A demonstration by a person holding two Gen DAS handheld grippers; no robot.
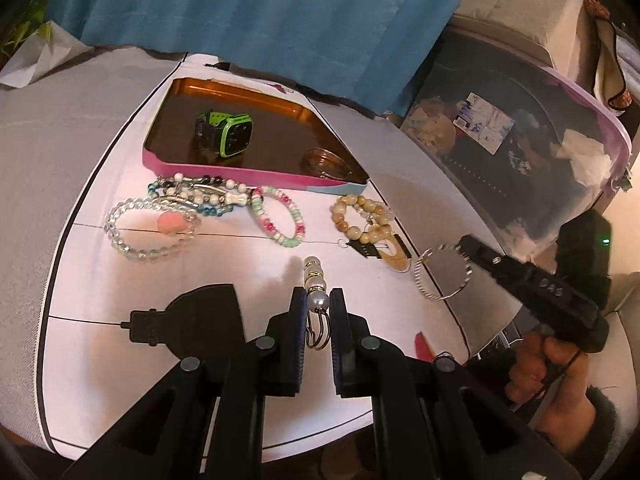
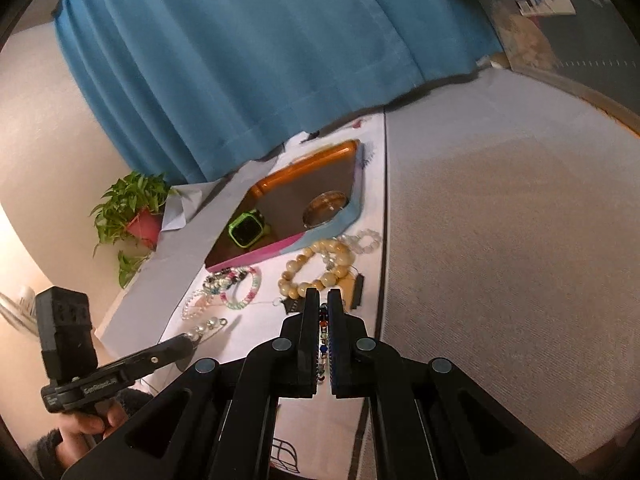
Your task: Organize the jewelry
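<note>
Left gripper [image 1: 318, 308] first: its jaws are clamped on a pearl-and-gold beaded bracelet [image 1: 315, 280], pinching one big white pearl, so the loop sticks out edge-on past the fingertips with its wire rings hanging back between the fingers. Right gripper [image 2: 324, 300] is pinched nearly closed on a thin multicoloured bead strand [image 2: 322, 334] (you can only see a sliver of it between the pads, so I can't tell how long it is).

Using the pink-walled tin tray [image 1: 256, 171] as the landmark: from the left jaws it lies straight ahead, long side facing them, with the green square smartwatch [image 1: 228, 133] and a brown glass bangle [image 1: 325, 162] already inside. Along the tray's near wall sit a clear crystal bracelet with a pink charm [image 1: 149, 227], a pink-and-mint bead bracelet [image 1: 279, 216] and a cream chunky bead bracelet [image 1: 362, 218]. A thin silver bangle [image 1: 443, 275] lies out past the tray's near right corner, right by the right gripper's tip.

My guess is both held pieces go into the tray next. The left one has the straighter run; it needs to clear those loose bracelets and the wall. Right comes in diagonally, over the cream beads.
</note>
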